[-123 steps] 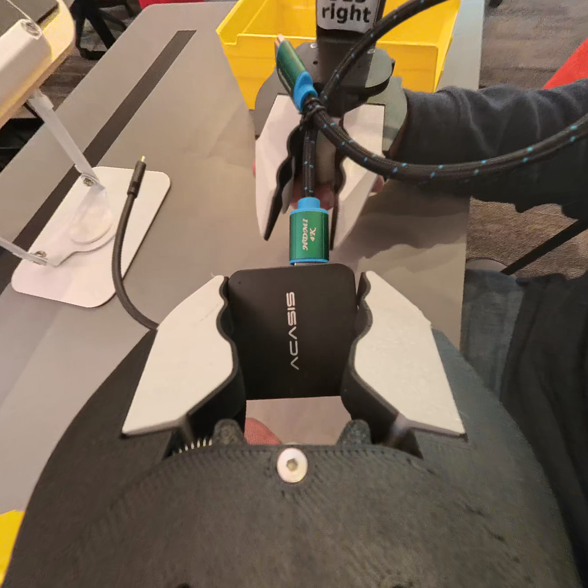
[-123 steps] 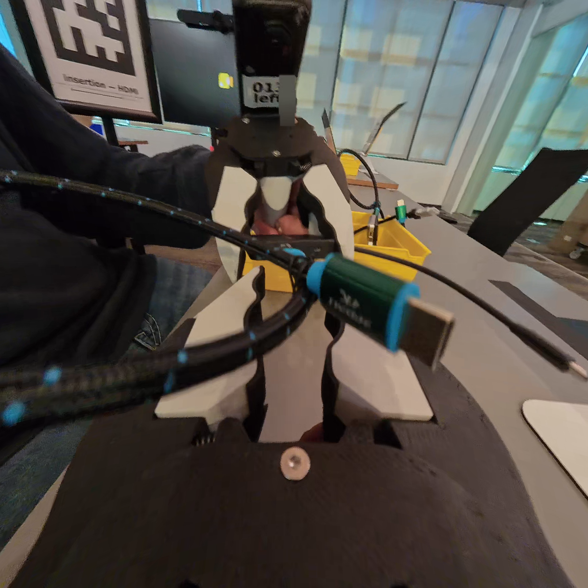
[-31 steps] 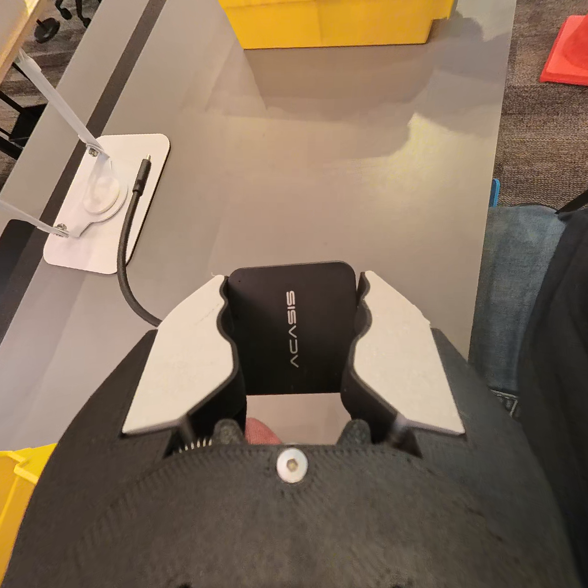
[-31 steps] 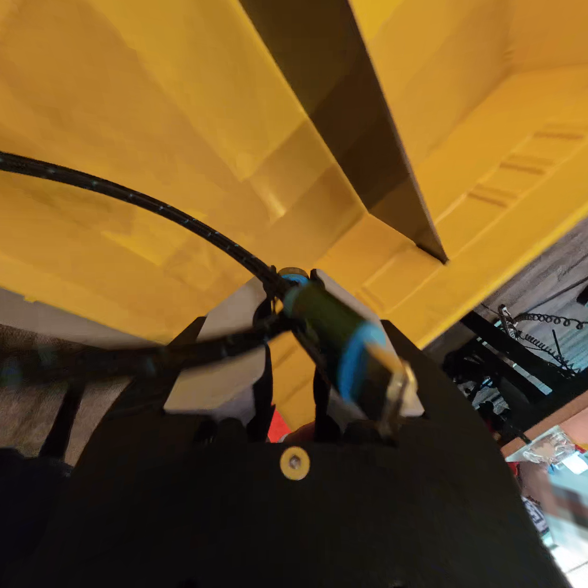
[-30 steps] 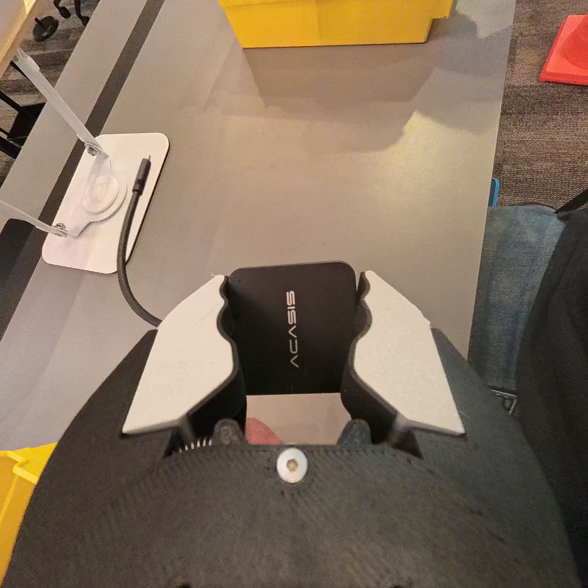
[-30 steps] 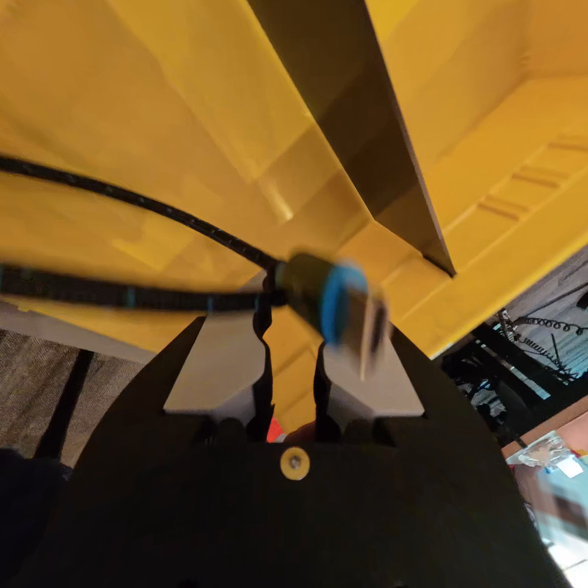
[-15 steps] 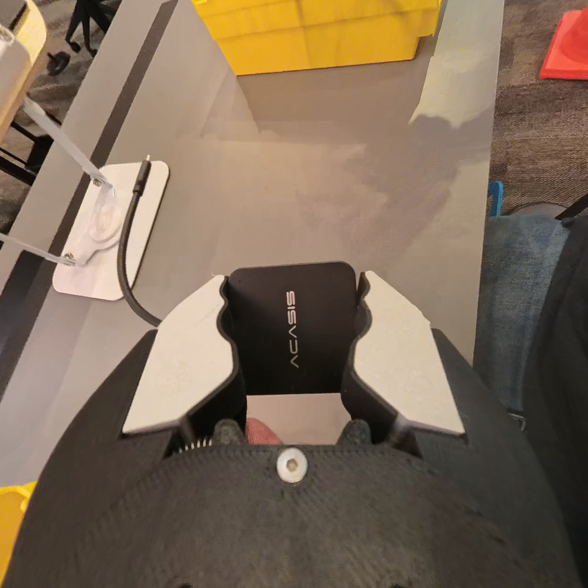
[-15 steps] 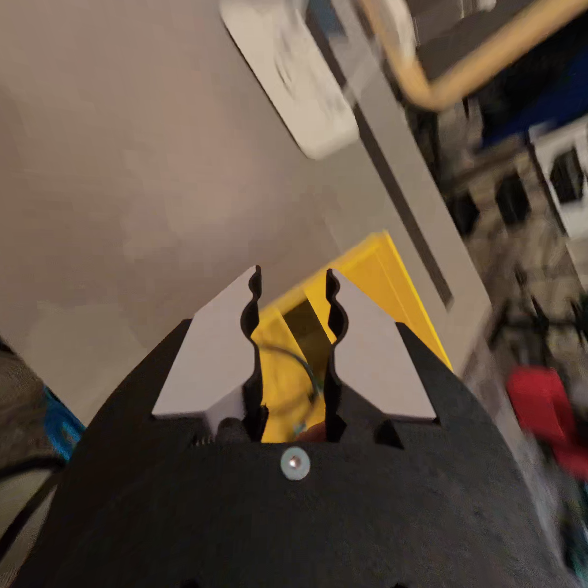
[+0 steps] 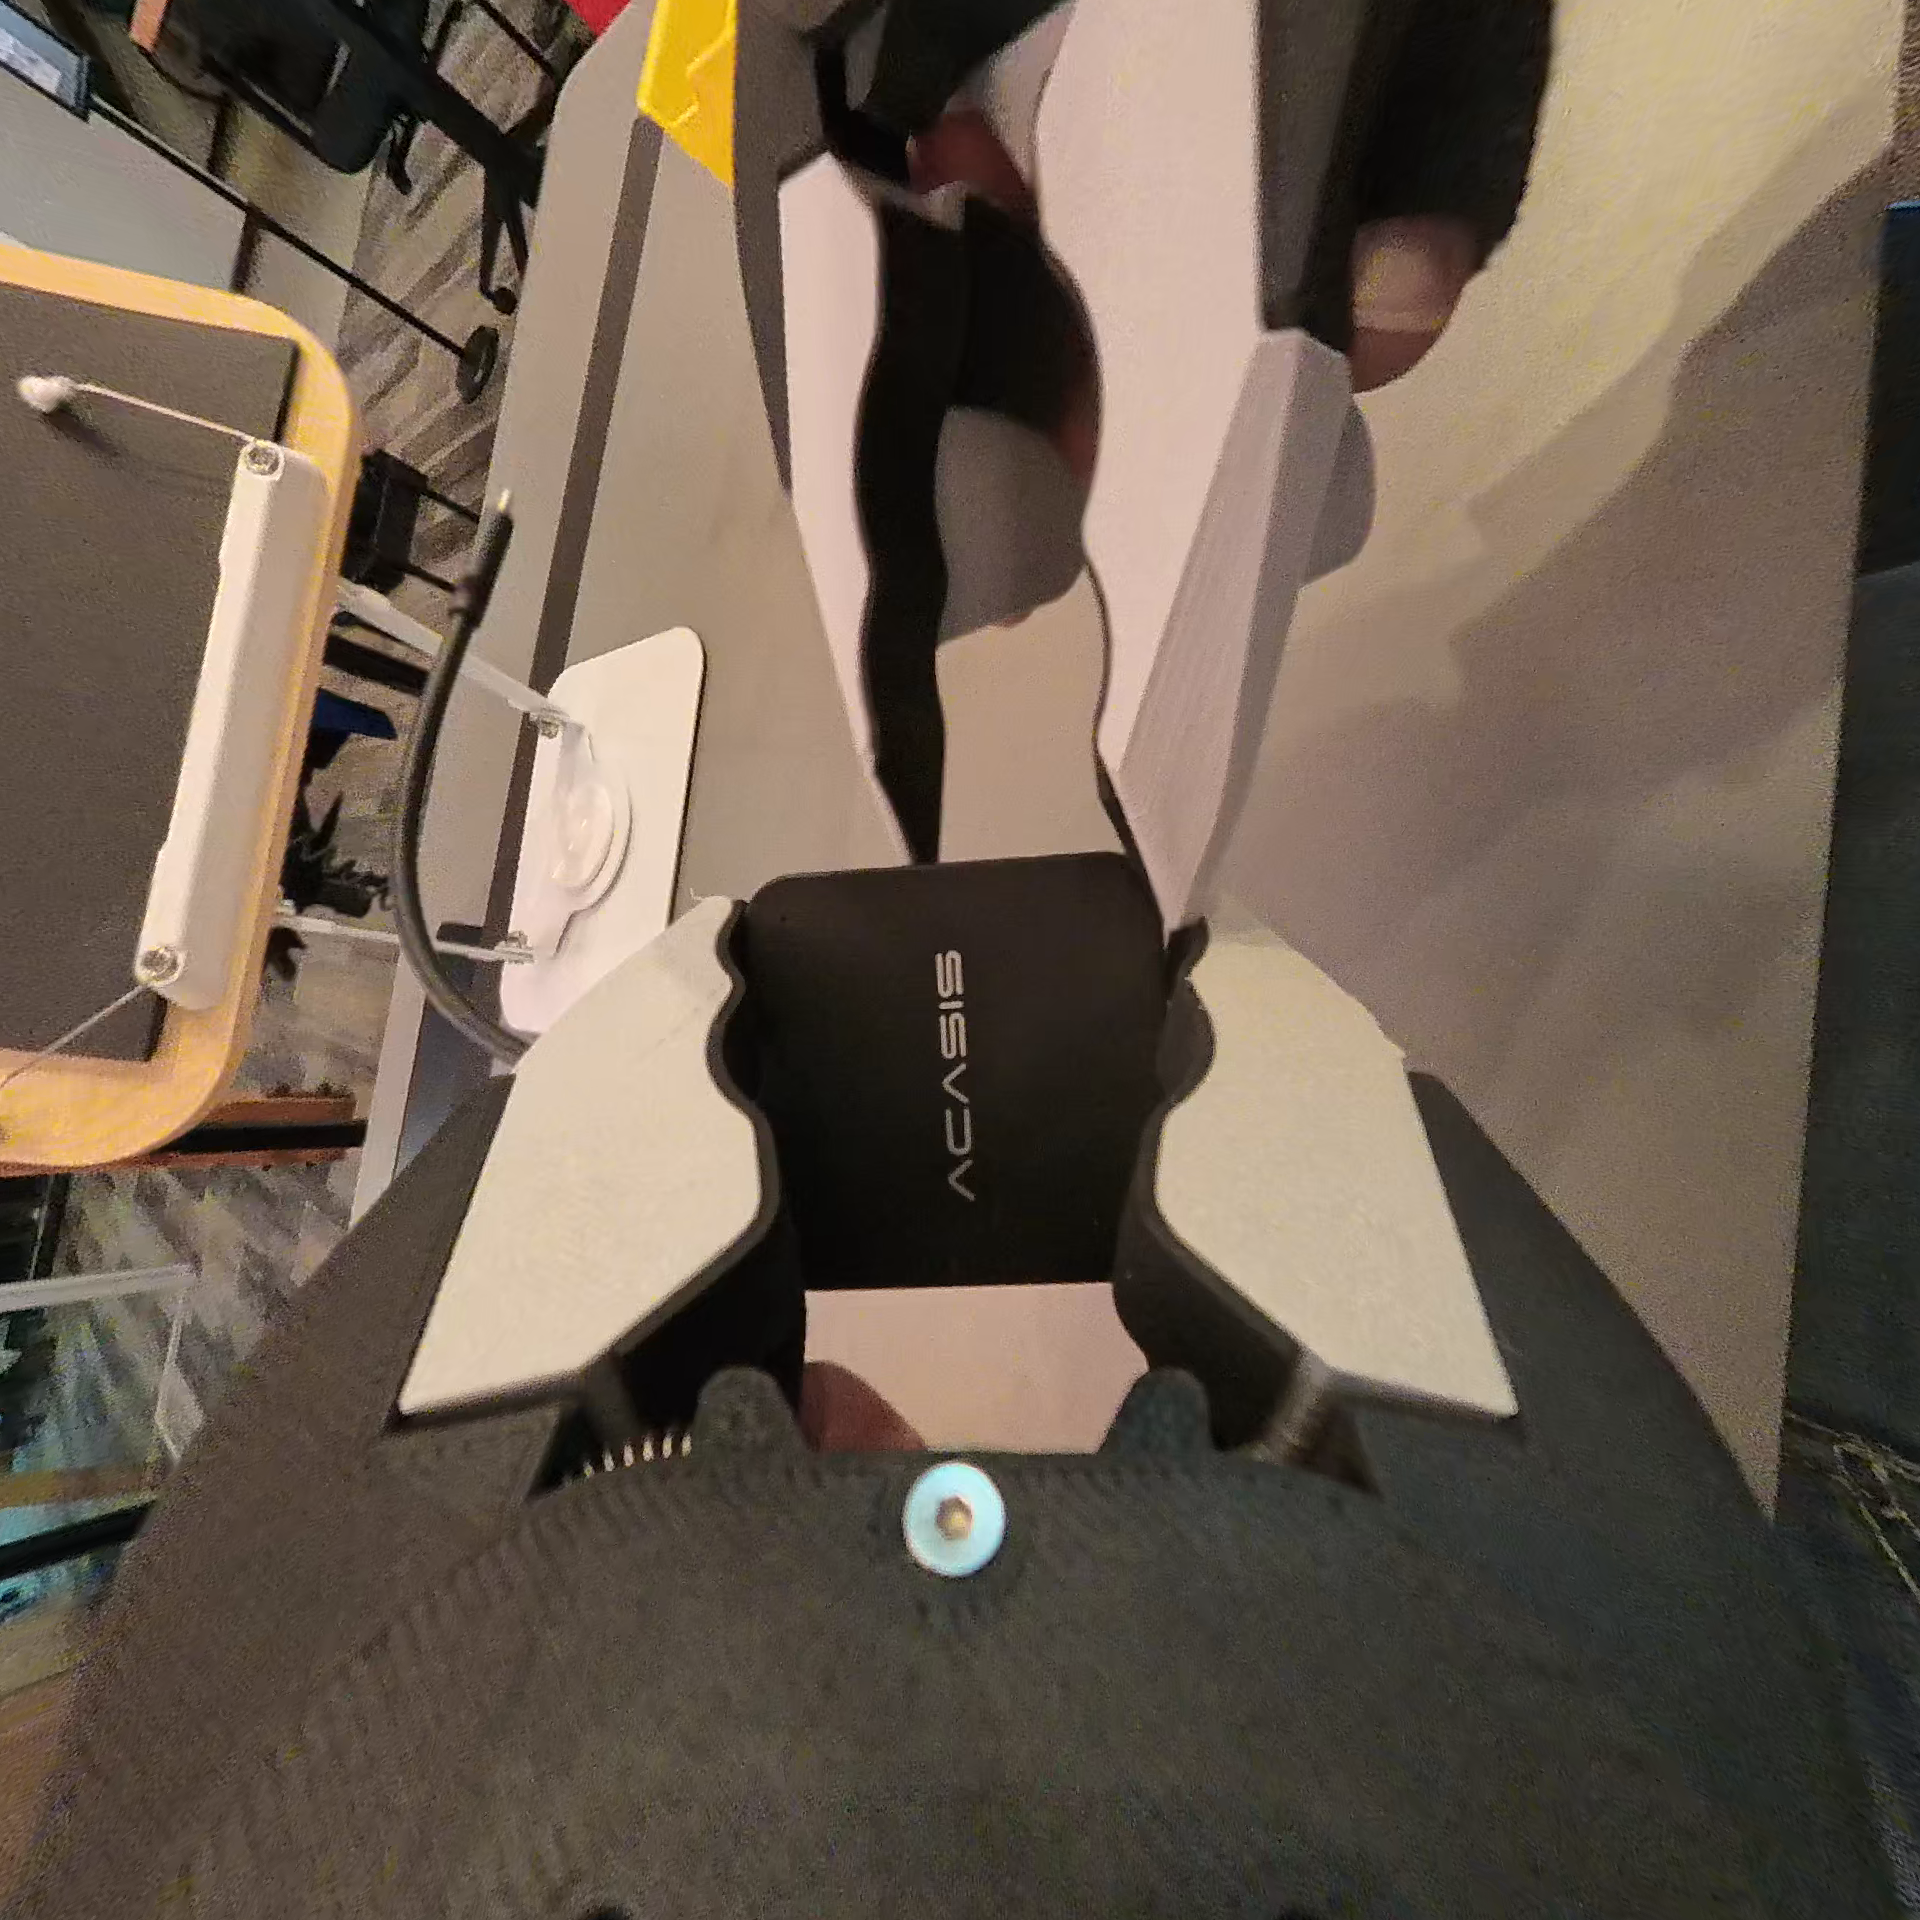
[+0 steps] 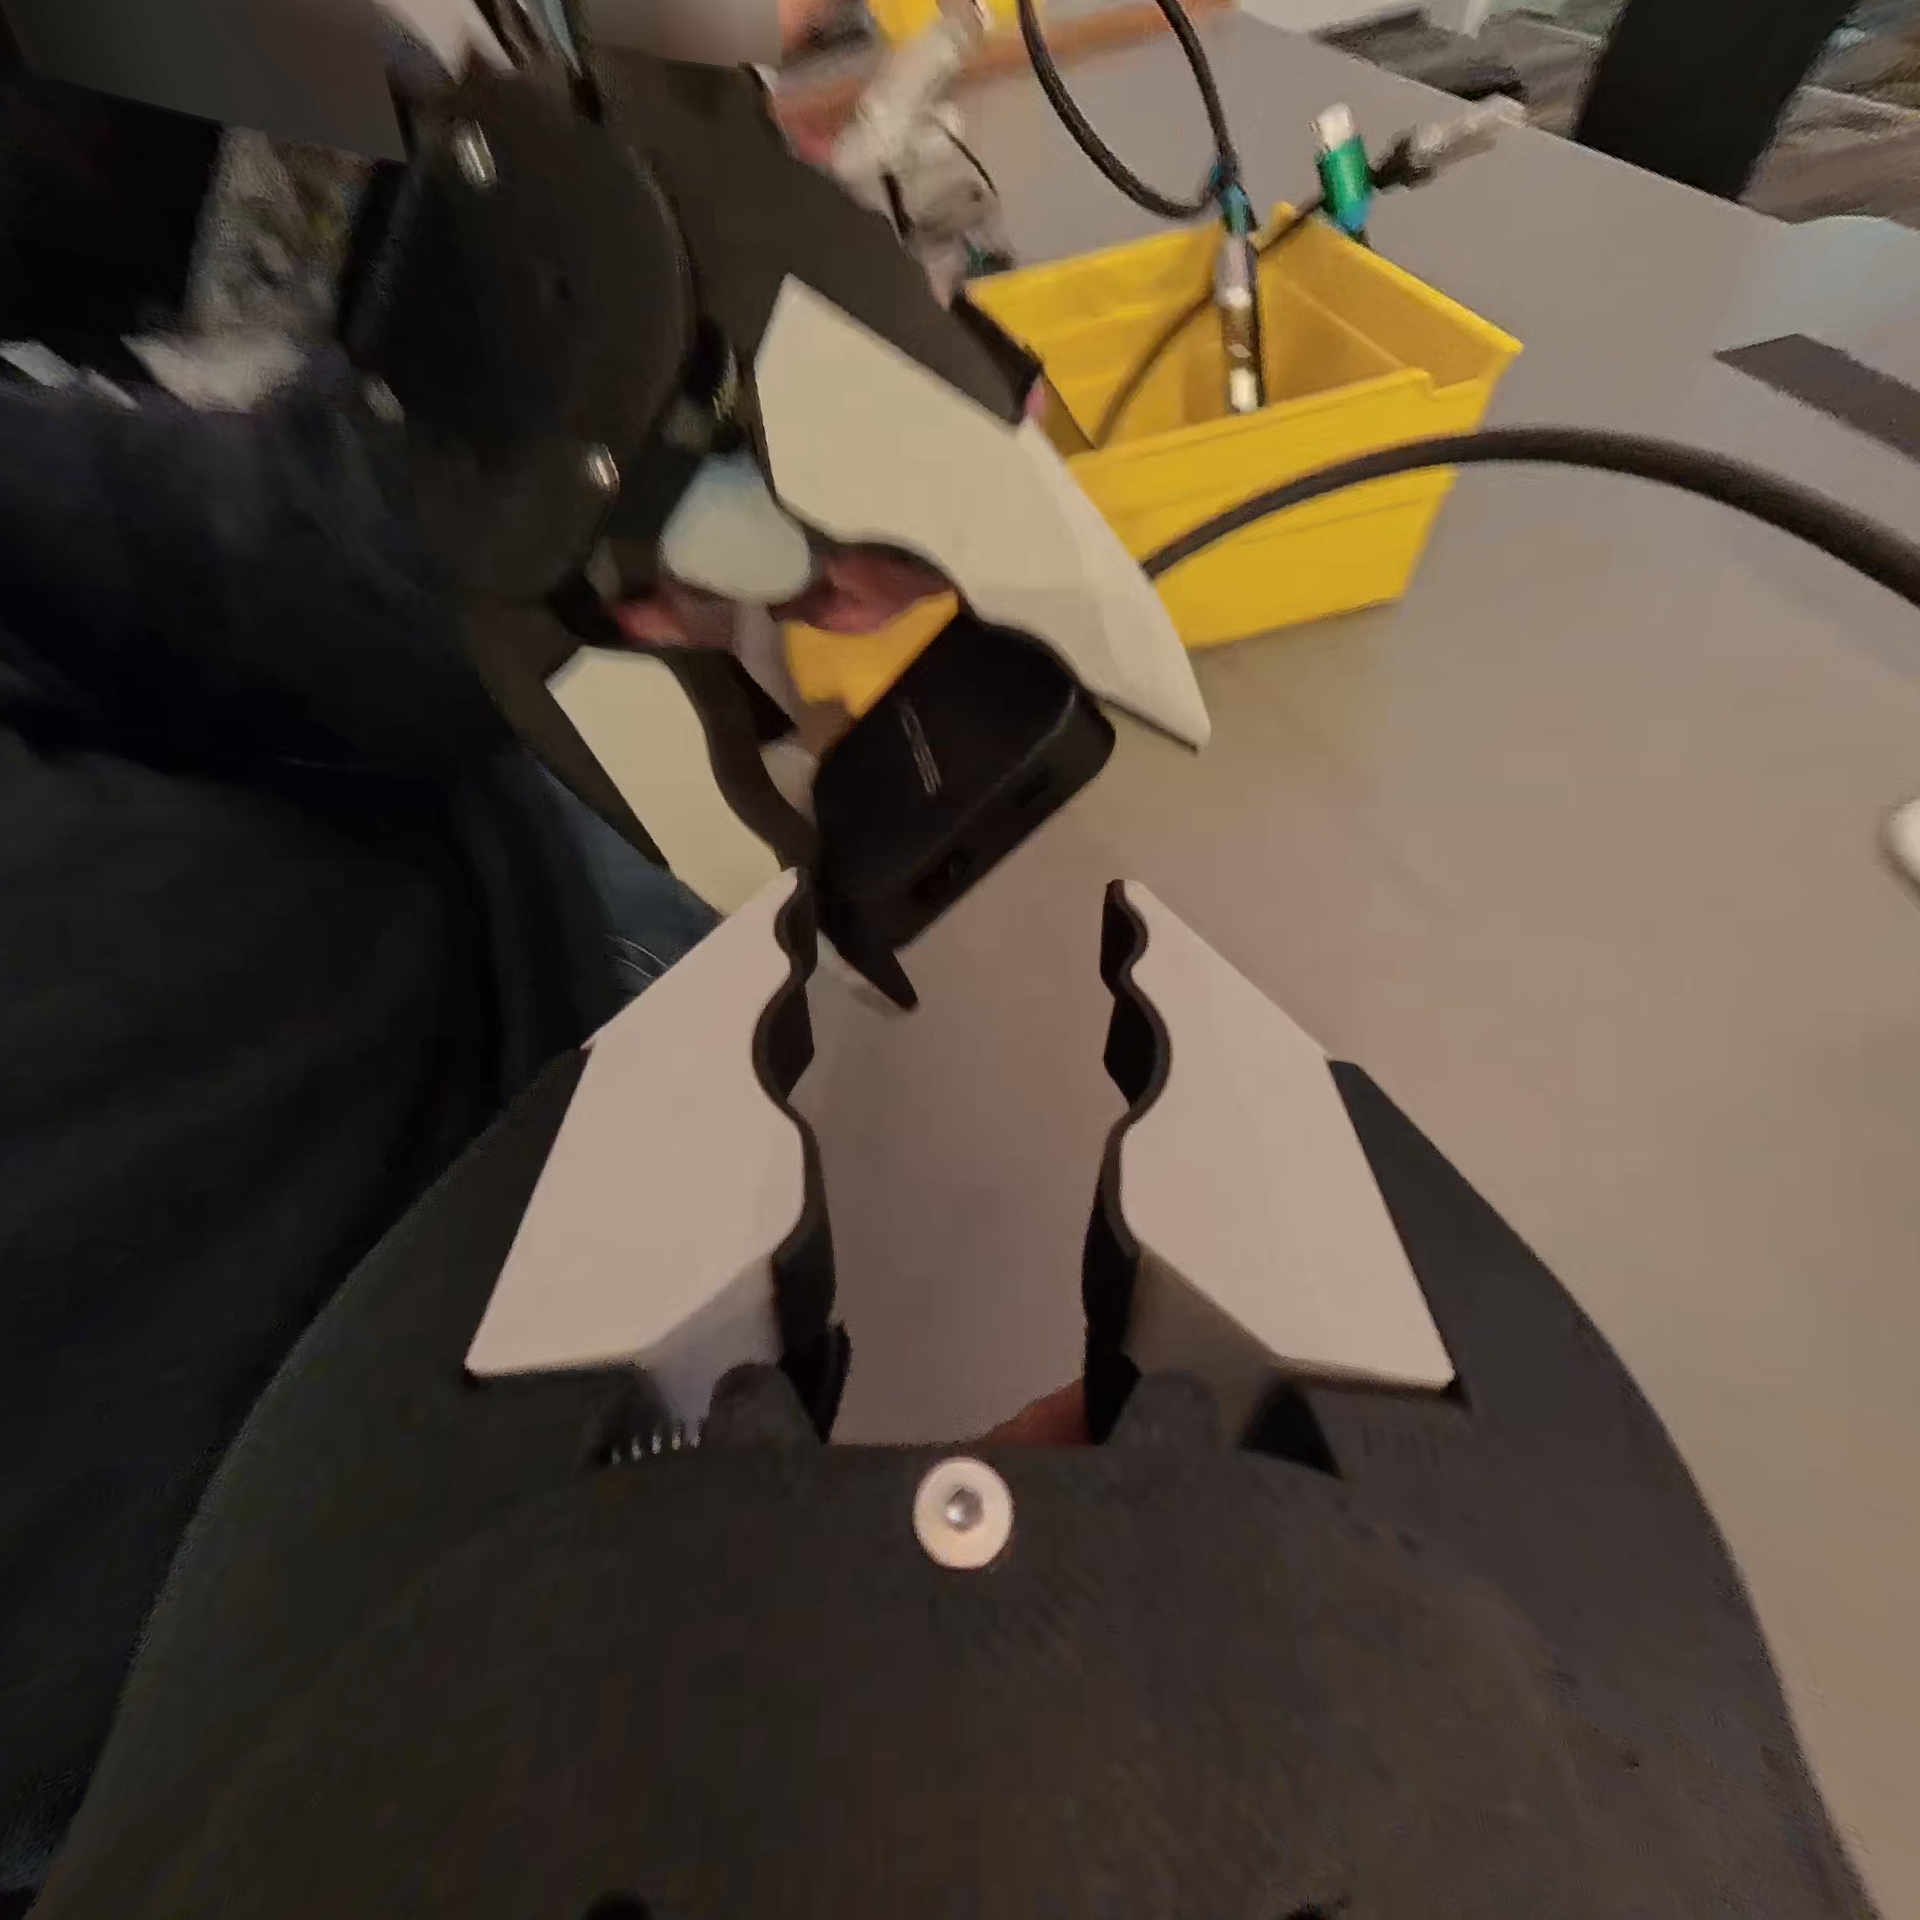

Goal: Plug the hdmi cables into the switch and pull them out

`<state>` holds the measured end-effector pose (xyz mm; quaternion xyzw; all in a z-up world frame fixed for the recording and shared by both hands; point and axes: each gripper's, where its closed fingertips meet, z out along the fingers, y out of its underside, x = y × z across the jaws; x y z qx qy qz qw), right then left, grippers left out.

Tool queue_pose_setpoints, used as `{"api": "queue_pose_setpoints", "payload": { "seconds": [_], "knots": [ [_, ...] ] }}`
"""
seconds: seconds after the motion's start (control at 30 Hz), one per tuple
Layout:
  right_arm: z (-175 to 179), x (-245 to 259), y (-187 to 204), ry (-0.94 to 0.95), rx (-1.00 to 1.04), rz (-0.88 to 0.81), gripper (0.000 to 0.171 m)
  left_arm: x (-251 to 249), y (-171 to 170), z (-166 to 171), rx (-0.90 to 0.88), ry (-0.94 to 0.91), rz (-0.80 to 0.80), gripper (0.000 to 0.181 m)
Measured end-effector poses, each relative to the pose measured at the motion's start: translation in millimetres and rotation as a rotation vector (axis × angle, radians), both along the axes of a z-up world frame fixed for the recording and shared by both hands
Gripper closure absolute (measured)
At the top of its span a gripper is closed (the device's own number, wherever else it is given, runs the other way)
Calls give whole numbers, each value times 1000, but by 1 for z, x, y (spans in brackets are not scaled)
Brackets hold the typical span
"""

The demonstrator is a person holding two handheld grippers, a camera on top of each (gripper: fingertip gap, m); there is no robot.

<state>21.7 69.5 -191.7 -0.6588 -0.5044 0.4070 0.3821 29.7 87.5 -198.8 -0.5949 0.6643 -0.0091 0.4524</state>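
My left gripper [image 9: 961,925] is shut on the black switch [image 9: 956,1070] and holds it above the grey table [image 9: 1507,831]. My right gripper [image 10: 956,914] is open and empty, with its fingertips right at the switch's port end [image 10: 956,769]. In the left wrist view the right gripper [image 9: 1039,831] faces me, one finger [image 9: 1216,644] near the switch's far corner. A thin black lead [image 9: 416,831] runs from the switch's left side. A green HDMI plug [image 10: 1345,177] sticks up from a yellow bin [image 10: 1299,499]. No plug shows in the switch's ports.
A white base plate [image 9: 613,790] with a clear stand lies left of the switch. A wooden-framed board [image 9: 156,727] stands beyond the table's left edge. Another yellow bin [image 9: 686,83] is at the far end. A black cable [image 10: 1558,468] arcs over the table. A person's dark sleeve [image 10: 208,727] is on the left. Only a small space, under 4 cm, lies between the two pairs of fingers. Left tips and right tips are each some 40 cm from the green HDMI plug [image 10: 1345,177].
My right gripper let the green HDMI cable go over a yellow bin, then swung back, open, to face the switch. My left gripper tilted with the switch still held.
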Motion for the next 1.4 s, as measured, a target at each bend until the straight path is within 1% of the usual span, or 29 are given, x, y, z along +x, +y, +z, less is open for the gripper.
{"api": "queue_pose_setpoints", "payload": {
  "seconds": [0.07,0.1,0.17,0.2,0.23,0.27,0.37,0.43,0.63,0.77,0.83,0.9,1.0,1.07,1.13,1.2,1.23,1.3,1.4],
  "knots": [
    [9,-4,-5,105,-111,39,119,3,-5,-4,38,35,-32,107],
    [10,-4,-3,129,-141,39,120,4,-6,-7,66,67,-34,107],
    [6,-3,1,123,-145,28,125,12,-9,-6,94,66,-52,106],
    [6,-5,0,128,-152,35,130,17,-11,-4,94,46,-61,106],
    [7,-8,-2,136,-161,50,143,21,-12,-2,100,37,-62,107],
    [6,-9,-4,138,-164,58,148,23,-11,-2,118,43,-60,106],
    [9,-8,-1,147,-136,27,155,24,-6,1,198,74,-41,107],
    [9,-3,5,127,-85,-20,160,24,-5,8,233,65,-23,111],
    [34,24,13,88,51,-104,160,26,-15,51,290,-109,-42,114],
    [50,51,24,64,104,-168,160,23,-21,83,305,-263,-30,117],
    [62,73,33,54,149,-223,160,16,-20,94,315,-305,-11,121],
    [77,105,44,45,195,-303,160,5,-14,97,325,-306,19,124],
    [91,174,71,-32,273,-483,160,-10,-5,92,310,-297,65,128],
    [88,228,89,-133,293,-609,160,-15,-2,88,291,-299,81,129],
    [78,282,104,-249,289,-724,160,-16,-1,86,283,-301,87,129],
    [54,323,108,-357,205,-754,160,-11,-5,87,268,-318,67,130],
    [43,339,112,-380,170,-767,161,-9,-6,86,261,-317,61,130],
    [23,358,119,-359,89,-772,161,-6,-5,83,264,-295,59,130],
    [-8,372,133,-330,-13,-789,160,-2,-3,76,259,-260,55,130]
  ]
}}
